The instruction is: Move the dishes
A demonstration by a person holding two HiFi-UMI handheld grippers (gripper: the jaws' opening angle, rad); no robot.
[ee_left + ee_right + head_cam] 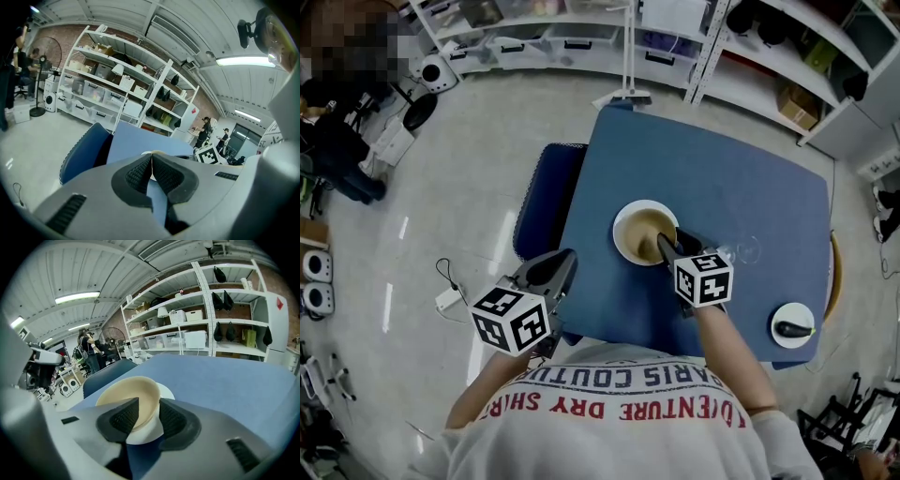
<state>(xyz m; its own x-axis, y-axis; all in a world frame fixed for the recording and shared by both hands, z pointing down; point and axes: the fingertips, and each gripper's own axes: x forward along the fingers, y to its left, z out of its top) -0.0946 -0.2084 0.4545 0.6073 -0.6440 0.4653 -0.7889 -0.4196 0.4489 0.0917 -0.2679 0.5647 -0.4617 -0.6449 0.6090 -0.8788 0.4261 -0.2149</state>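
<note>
Task's barely begun, I judge: bowl not yet lifted. My R tongs (pixel 149 407) are pinched on the near rim of the cream bowl (pixel 124 397), one pad inside, one outside. The bowl sits on a white saucer (pixel 167 391) mid-tabletop (pixel 722 187). L tongs (pixel 151 161) are closed on nothing, off the tabletop's left edge. A small plate (pixel 789 309) w/ a dark item (pixel 795 329) sits at the tabletop's right front corner. Bowl looks empty, deep, thin-walled.
</note>
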